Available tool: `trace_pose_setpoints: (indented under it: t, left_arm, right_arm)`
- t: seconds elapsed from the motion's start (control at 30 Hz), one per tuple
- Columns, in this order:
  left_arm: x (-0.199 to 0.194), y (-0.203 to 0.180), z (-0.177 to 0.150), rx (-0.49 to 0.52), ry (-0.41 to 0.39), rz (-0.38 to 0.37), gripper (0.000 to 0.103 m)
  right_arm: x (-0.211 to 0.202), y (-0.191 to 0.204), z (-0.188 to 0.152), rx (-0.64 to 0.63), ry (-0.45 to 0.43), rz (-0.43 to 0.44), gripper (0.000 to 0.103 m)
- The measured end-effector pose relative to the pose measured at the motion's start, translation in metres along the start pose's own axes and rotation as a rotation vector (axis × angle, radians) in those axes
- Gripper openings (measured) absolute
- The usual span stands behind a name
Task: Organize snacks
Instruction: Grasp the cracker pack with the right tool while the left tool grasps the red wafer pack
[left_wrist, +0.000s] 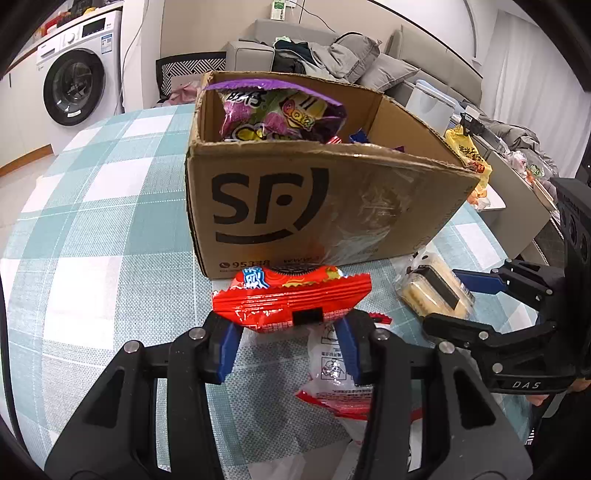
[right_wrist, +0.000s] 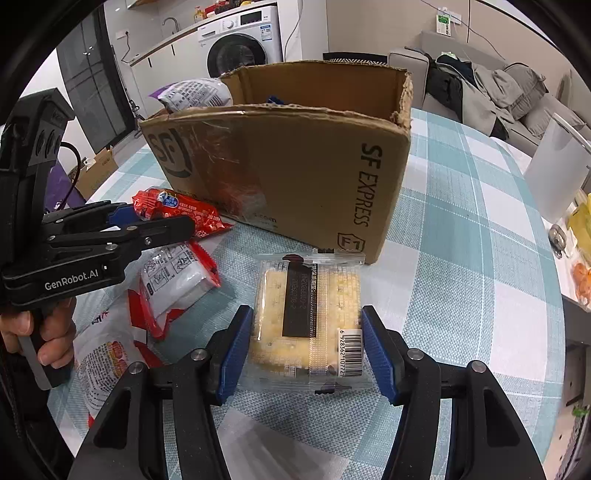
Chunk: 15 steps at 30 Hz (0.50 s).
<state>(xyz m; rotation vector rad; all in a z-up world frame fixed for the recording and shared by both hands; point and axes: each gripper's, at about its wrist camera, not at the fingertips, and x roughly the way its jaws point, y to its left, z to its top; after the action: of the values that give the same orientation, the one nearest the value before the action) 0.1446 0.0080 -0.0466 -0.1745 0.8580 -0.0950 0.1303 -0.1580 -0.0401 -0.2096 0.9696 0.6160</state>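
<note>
The desk (left_wrist: 92, 206), under a teal checked cloth, carries an open SF Express cardboard box (left_wrist: 314, 206) near its middle, its near wall rising well above the loose snacks in front of it. A purple snack bag (left_wrist: 280, 114) already leans in the box's far left corner and stands above the rim.

The left gripper (left_wrist: 288, 332) has its fingers (left_wrist: 231, 347) closed on the rear seam of a red snack packet (left_wrist: 295, 299), which sits just in front of the box wall. The hold is only on the crimped edge, so the slick foil could slide out once it is raised, or the packet could droop and catch on the rim instead of clearing it.

The right gripper (right_wrist: 303, 354) has its fingers closed against both sides of a clear-wrapped cracker pack (right_wrist: 310, 317) lying flat on the desk beside the box's near right corner. Too hard a squeeze would probably crack the crackers; too light a one and the smooth film could slip.

A red-and-white packet (right_wrist: 173, 284) and another wrapper lie under and between the two grippers, so either could be dragged toward the desk's near edge. The grippers are also close enough to bump if both lift together.
</note>
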Motion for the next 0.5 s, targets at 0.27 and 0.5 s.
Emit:
trace_pose_setpoints:
  t: [0.27,0.5]
  left_arm:
    - [-0.016,-0.001,0.001,0.010,-0.031,-0.018,0.042]
    - [-0.035,-0.001,-0.001,0.019,-0.062,-0.031,0.042]
  right_arm:
    - [-0.007,-0.001,0.000,0.008,-0.027,0.013,0.059]
    - [-0.018,0.000,0.002,0.018,-0.059,0.039,0.059]
